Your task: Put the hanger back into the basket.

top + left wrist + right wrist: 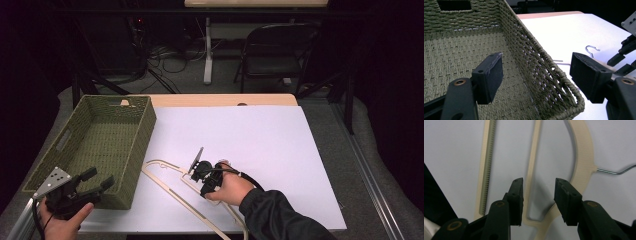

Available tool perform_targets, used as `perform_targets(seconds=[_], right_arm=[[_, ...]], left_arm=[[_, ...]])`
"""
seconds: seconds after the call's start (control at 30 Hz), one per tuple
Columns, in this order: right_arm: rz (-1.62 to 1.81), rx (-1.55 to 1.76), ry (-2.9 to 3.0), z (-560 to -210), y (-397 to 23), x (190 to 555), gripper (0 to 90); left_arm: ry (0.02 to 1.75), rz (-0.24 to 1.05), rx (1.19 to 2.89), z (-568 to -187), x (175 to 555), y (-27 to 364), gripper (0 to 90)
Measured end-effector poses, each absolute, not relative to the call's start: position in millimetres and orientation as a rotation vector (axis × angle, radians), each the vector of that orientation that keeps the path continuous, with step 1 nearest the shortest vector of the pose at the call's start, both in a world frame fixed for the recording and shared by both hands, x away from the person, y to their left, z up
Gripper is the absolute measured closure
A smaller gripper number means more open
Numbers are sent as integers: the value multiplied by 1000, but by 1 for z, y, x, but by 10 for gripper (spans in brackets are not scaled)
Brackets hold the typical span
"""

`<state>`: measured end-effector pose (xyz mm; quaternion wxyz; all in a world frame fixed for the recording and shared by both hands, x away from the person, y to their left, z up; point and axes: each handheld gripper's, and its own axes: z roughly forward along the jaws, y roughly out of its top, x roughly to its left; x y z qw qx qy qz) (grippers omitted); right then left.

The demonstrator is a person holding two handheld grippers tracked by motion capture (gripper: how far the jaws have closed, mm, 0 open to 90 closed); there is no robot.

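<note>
High view: right gripper (198, 170) sits low over the cream hanger (172, 192) on the white sheet (260, 145), hand (231, 189) behind it; the hanger's hook end lies just beyond the gripper, toward the basket (102, 135), its long bars run back past the hand toward the near table edge; right gripper view: jaws part-open, nothing clamped; the hanger's inner corner lies directly below the gap, one thin bar runs forward from just inside the left jaw, the broad curved shoulder arcs forward off the right jaw; metal hook (616, 172) sticks out further to that side; ribbed bar (485, 167) lies outside the left jaw, apart from it; pads not touching the hanger as far as I can see; left gripper (95, 180) held at the near corner of the green woven basket, jaws wide apart and empty; left gripper view: the basket's side wall rim (554, 72) passes between the jaws, untouched; basket floor ahead of the left jaw; white sheet, hook tip (592, 49) and the other gripper beyond the right jaw.
</note>
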<state>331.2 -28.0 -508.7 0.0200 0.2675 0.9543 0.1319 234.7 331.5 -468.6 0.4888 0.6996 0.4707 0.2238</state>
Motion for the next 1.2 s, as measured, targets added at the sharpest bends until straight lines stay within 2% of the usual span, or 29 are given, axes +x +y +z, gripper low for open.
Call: perform_targets(seconds=[1.2], right_arm=[[295,805,3044,-527,-13,328,697]], left_arm=[[1150,545,1693,-469,235,333,276]])
